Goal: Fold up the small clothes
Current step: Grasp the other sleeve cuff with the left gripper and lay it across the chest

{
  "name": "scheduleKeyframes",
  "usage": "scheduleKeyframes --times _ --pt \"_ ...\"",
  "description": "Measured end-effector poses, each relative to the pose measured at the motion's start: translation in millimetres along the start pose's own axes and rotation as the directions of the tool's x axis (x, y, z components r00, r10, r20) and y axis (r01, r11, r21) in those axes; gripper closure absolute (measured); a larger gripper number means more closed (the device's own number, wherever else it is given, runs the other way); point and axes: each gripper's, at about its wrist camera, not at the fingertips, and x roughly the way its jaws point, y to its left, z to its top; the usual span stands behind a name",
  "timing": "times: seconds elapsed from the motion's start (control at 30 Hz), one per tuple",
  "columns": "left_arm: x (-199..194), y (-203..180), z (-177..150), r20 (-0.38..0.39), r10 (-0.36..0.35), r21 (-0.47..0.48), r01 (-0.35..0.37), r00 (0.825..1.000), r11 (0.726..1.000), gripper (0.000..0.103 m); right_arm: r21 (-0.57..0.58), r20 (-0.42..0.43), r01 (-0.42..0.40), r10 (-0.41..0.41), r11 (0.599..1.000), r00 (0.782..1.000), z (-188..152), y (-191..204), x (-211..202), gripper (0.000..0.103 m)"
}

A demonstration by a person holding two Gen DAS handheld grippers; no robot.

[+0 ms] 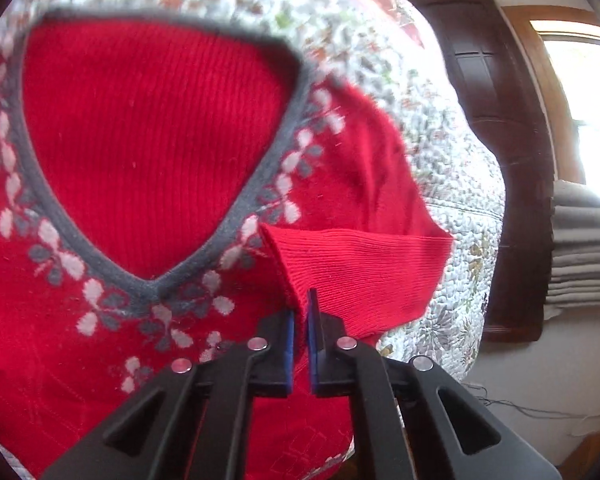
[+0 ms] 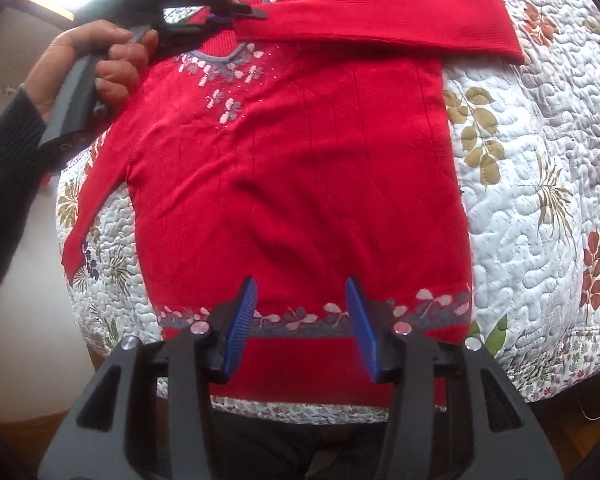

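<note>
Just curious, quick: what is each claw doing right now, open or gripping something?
Left claw: closed on the red sweater's sleeve cuff.
Right claw: open, holding nothing, above the sweater's hem.

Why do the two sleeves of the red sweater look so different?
One sleeve is folded across the top of the red sweater, its cuff pinched in the left tool. The other sleeve lies straight out over the quilt, and nothing holds it. The right tool hangs open above the hem. Both sleeves are the same plain red knit.
</note>
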Motion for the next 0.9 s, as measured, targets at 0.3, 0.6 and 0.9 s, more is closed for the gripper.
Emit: scheduleKeyframes --times 0.3,0.6,0.9 --pt "-86.6 -2.6 -5.8 0.113 -0.010 0.087 0.000 0.994 0.996 0.099 0.011 -0.012 -0.015 0.015 1.000 1.000 -2.9 14.2 1.8 0.057" --pt "-140.1 45.0 -13.2 0.165 0.061 0.060 -0.072 0.984 0.996 0.099 -0.033 -0.026 -0.023 0.022 0.999 0.999 -5.5 36.9 9.7 0.057" --pt "-149.2 96.0 -16.0 0.165 0.117 0.015 -0.121 0.979 0.992 0.099 -0.056 -0.048 -0.021 0.019 0.998 0.999 -4.1 46.6 17.8 0.057"
